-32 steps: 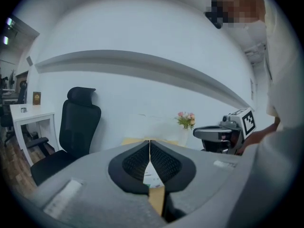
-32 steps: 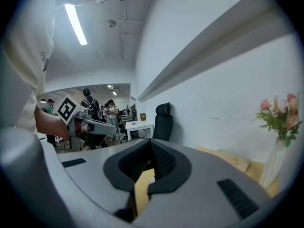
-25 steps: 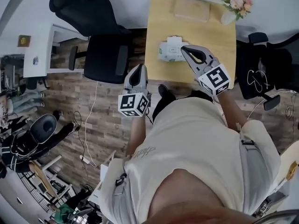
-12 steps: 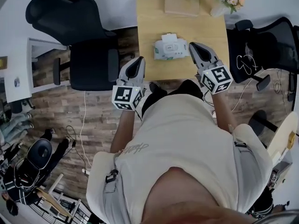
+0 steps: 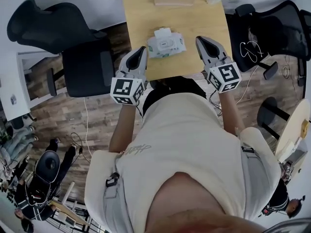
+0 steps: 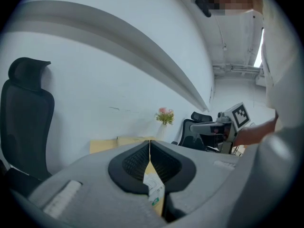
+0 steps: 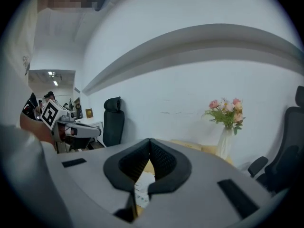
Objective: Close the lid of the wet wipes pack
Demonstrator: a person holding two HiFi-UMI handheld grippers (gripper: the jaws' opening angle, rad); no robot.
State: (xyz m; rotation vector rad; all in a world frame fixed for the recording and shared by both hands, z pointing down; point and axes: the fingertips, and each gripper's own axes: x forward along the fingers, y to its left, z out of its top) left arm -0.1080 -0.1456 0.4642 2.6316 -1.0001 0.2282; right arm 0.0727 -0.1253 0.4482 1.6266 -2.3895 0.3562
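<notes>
Wooden table (image 5: 194,23) is sitting higher in head view vs 1 s ago. R gripper (image 5: 200,40) is now hanging right of the pack, no longer on it. L gripper (image 5: 142,49) is hovering just left of it. Both are keeping jaws pressed together, empty. Wet wipes pack (image 5: 166,42) is lying mid-table between them, white flap showing at far edge; lid state unclear.

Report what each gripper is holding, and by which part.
Nothing is held. The left gripper and right gripper both have their jaws together and empty, one on each side of the wet wipes pack.

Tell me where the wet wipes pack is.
In the head view, the wet wipes pack lies on the wooden table, between the left gripper and the right gripper.
</notes>
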